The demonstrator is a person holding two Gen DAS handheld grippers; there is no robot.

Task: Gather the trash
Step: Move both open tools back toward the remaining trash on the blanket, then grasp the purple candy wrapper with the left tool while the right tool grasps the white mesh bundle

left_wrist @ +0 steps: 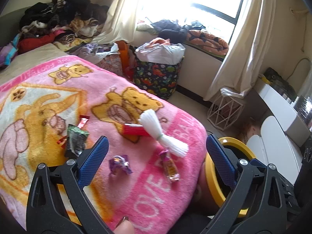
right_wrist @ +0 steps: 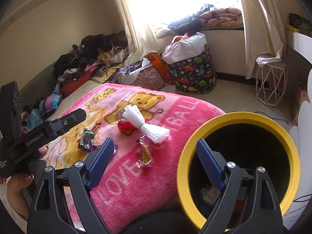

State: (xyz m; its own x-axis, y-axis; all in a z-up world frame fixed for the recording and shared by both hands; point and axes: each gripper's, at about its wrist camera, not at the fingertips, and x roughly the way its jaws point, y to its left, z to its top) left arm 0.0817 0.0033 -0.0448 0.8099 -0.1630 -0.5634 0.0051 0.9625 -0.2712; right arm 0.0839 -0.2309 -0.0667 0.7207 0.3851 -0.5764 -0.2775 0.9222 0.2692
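On the pink blanket (left_wrist: pixel 58 101) that covers the bed, near its front corner, lie the bits of trash: a purple wrapper (left_wrist: pixel 119 164), an orange-and-pink candy wrapper (left_wrist: pixel 170 166), a dark green packet (left_wrist: pixel 75 139), a small red wrapper (left_wrist: pixel 83 121), a red packet (left_wrist: pixel 134 129) and, resting across that packet's end, a tied bundle of white string (left_wrist: pixel 161 134). All of it looks very light, thin and crinkly; the foil will likely slide on the fleece and crumple under pressure, so a pinch across a twisted end or the bunched middle seems safest. The string bundle is soft and would be best taken at its tied waist.

The left hand-held gripper (left_wrist: pixel 157 158) hangs just above the purple wrapper with its jaws wide apart and nothing between them. The right hand-held gripper (right_wrist: pixel 155 164) is also spread wide and empty, one finger over the blanket and the other over the mouth of the yellow-rimmed bin (right_wrist: pixel 243 117), which stands just off the bed's front corner with some litter at its bottom. Beyond the bed sit a dinosaur-print bag (left_wrist: pixel 158 78) and a white wire basket (left_wrist: pixel 224 111) on the floor.
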